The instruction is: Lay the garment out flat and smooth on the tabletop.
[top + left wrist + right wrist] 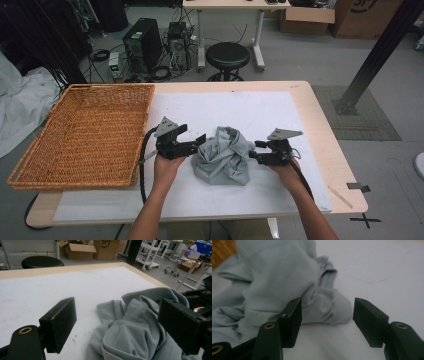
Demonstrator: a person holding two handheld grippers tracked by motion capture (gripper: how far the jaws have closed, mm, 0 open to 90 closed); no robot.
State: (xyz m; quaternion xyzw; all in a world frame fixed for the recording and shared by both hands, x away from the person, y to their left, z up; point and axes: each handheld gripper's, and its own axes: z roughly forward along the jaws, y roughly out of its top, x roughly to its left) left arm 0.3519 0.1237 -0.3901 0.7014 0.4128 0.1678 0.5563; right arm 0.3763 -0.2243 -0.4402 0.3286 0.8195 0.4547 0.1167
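Grey garment (222,156) lies crumpled in a loose heap on the white mat (240,107), roughly mid-table, w/ the wicker basket (90,132) well off to its left. Looks like thin knit fabric: light, soft, no stiffness, so it should sag and drape as soon as it's lifted, and a pinch on one fold will prob drag the rest after it. Not fragile, not esp. slippery. Best holds, imo, are the raised ridges and hem-like edges at the sides of the heap, not the flat middle; the rolled edge in front of the right claw in the right gripper view looks like a fair bite.

Left gripper (192,140) sits just beside the heap's left side, jaws spread wide, holding nothing; in the left gripper view the cloth bulges up between the two pads but isn't pinched. Right gripper (256,150) is at the heap's right edge, jaws also spread, empty, w/ a fold of cloth close by the left pad; can't tell if it touches.

Both forearms come in from the table's near edge, angled inward, hands gripping the tools low over the mat, the two claws pointing at each other across the heap
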